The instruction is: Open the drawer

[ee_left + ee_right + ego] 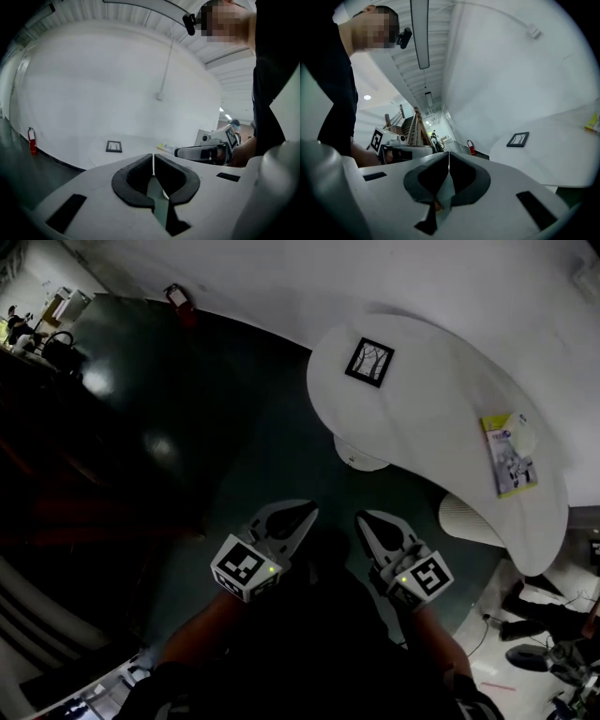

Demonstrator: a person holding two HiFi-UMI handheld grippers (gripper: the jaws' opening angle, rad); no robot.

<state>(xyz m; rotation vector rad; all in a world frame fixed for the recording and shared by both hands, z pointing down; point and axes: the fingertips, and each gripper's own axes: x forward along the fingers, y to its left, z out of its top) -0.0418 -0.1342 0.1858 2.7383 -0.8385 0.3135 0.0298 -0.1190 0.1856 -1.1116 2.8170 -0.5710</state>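
Observation:
No drawer can be made out in any view. Both grippers are held close to the person's body above a dark green floor. In the head view my left gripper [298, 516] and right gripper [369, 523] point toward a white curved table [441, 399], short of its edge. The left gripper [153, 158] has its black pads pressed together with nothing between them. The right gripper [449, 155] is likewise shut and empty. Each gripper view shows the other gripper beside it: the right gripper [206, 151] and the left gripper [398, 149].
On the table lie a black picture frame [369, 362] and a yellow-edged booklet [511, 454]. Two white stools [361, 456] [469, 519] stand by its near edge. A red fire extinguisher [178, 298] sits at the wall. Dark furniture [56, 474] fills the left.

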